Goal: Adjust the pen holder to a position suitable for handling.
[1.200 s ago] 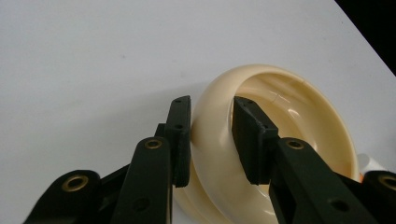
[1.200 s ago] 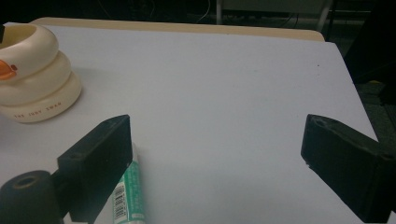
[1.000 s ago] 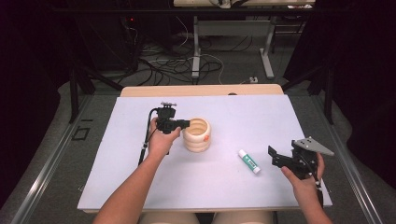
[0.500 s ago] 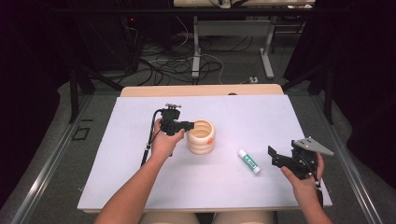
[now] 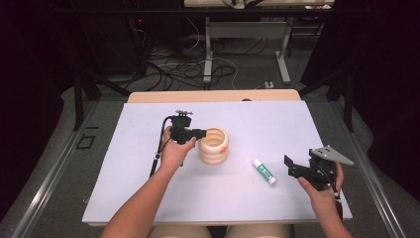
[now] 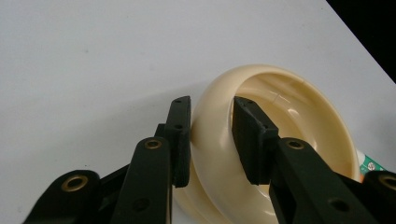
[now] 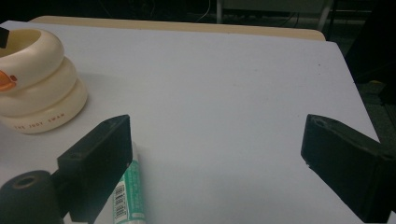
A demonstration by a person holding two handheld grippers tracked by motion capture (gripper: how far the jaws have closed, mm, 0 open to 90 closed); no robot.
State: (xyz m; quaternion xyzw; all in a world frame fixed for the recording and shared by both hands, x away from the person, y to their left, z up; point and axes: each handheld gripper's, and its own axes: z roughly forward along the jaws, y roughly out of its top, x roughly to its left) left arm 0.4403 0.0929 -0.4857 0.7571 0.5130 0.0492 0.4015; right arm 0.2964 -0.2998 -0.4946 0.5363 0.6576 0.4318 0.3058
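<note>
Cream cup (image 5: 214, 145), ribbed in three stacked rings, upright and open-topped near the middle of the white table (image 5: 148, 198); orange mark on one side, small lettering round the bottom ring; rim caught between the jaws of the left gripper (image 6: 210, 135), one jaw outside the wall, one inside. White tube (image 5: 264, 171) with green label and barcode, lying flat to the right of the cup, apart from it.

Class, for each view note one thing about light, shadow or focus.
High view: table bright, surroundings dark. Left gripper view: glare inside the cup, near jaws soft. Right gripper view: jaws blurred, tube in the left jaw's shadow.
</note>
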